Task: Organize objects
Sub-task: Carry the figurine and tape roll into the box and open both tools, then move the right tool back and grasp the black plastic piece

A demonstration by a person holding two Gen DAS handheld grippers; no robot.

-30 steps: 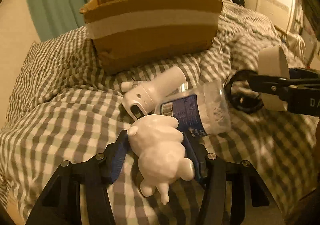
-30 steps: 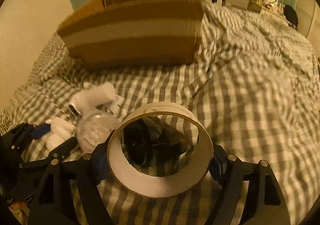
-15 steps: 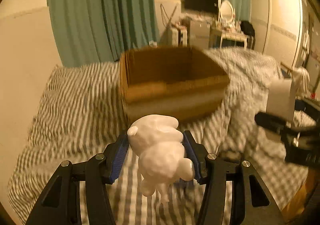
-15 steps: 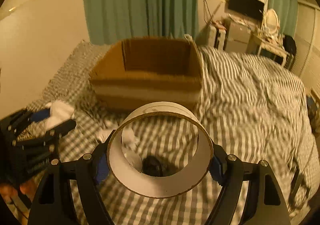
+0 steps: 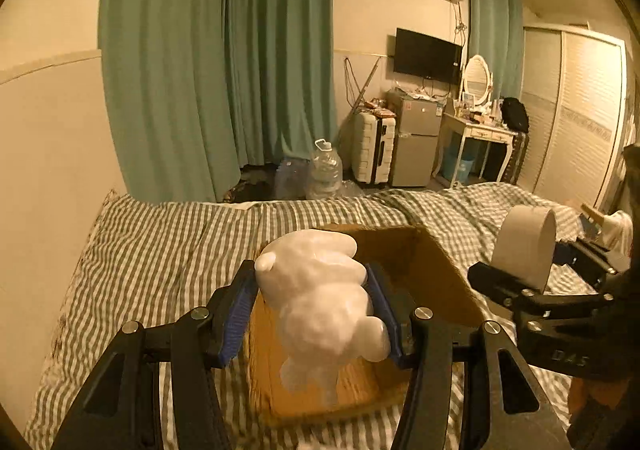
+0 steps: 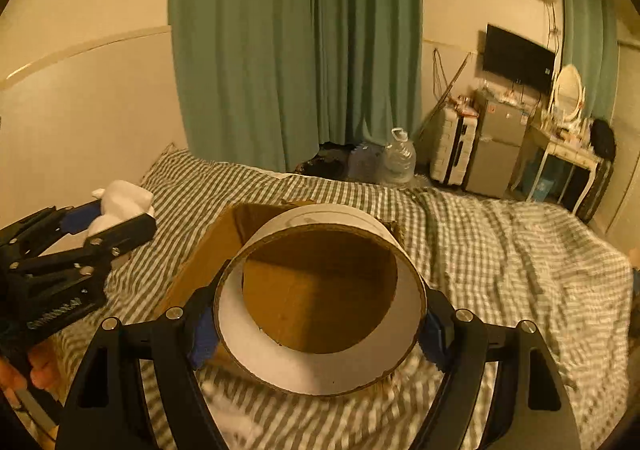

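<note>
My left gripper point(image 5: 312, 306) is shut on a white bear figurine point(image 5: 320, 298) and holds it in the air over the open cardboard box point(image 5: 444, 274) on the bed. My right gripper point(image 6: 316, 330) is shut on a white tape roll point(image 6: 320, 366), also held above the box point(image 6: 192, 274). The right gripper with the roll point(image 5: 524, 250) shows at the right in the left wrist view. The left gripper with the figurine point(image 6: 120, 201) shows at the left in the right wrist view.
The box sits on a bed with a grey checked cover point(image 5: 160, 242). Behind the bed are green curtains point(image 5: 240, 69), water jugs point(image 5: 324, 169), a suitcase point(image 5: 372, 153), a small fridge point(image 5: 416, 145) and a dressing table point(image 5: 476, 137).
Both grippers have risen from low over the bed, where other objects lay, and moved forward to above the open box. Each still holds its object.
</note>
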